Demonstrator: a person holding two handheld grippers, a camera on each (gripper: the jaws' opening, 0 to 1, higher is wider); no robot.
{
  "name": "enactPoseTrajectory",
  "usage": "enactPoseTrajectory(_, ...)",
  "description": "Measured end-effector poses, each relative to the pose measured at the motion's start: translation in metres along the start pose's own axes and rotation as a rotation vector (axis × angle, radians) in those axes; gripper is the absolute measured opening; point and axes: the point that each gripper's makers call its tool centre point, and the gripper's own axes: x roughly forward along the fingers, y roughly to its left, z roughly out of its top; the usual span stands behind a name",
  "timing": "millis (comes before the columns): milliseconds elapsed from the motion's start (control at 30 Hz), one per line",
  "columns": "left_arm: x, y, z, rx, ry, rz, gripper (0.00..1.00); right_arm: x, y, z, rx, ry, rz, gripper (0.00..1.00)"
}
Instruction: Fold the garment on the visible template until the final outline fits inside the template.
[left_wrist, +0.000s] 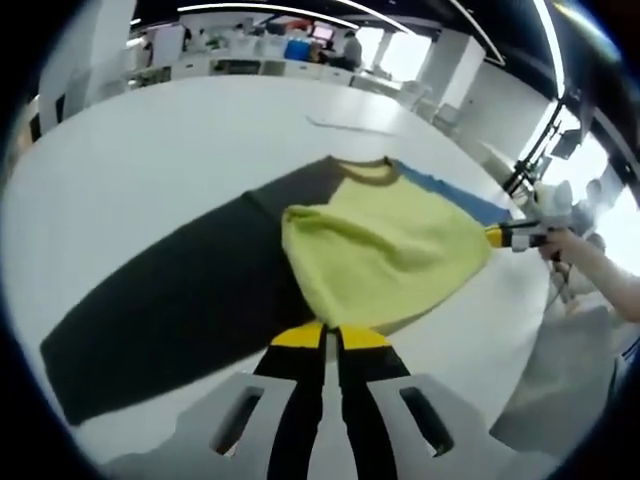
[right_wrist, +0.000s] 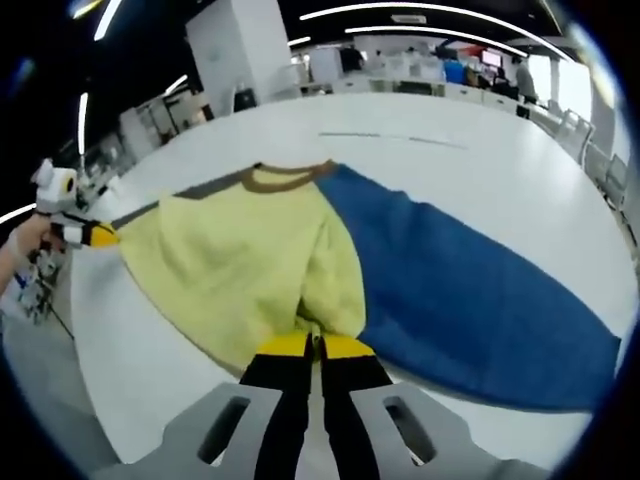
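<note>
1. Left gripper (left_wrist: 330, 335): black, yellow-tipped fingers are pressed together on a yellow-green knit garment (left_wrist: 385, 255).
2. Right gripper (right_wrist: 312, 345): its fingers are likewise clamped on that garment's hem.
3. Garment: lifted, partly folded, over a dark-and-blue flat fabric template (right_wrist: 480, 290) spread on a white round desk (left_wrist: 150, 160).
</note>
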Motion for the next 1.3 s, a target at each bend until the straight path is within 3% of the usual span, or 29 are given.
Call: enactPoseTrajectory(1300, -0.013, -0.006, -0.001, 0.014, -0.011, -0.007, 0.00, -0.024, 0.005, -0.001, -0.100, 0.007, -0.009, 0.04)
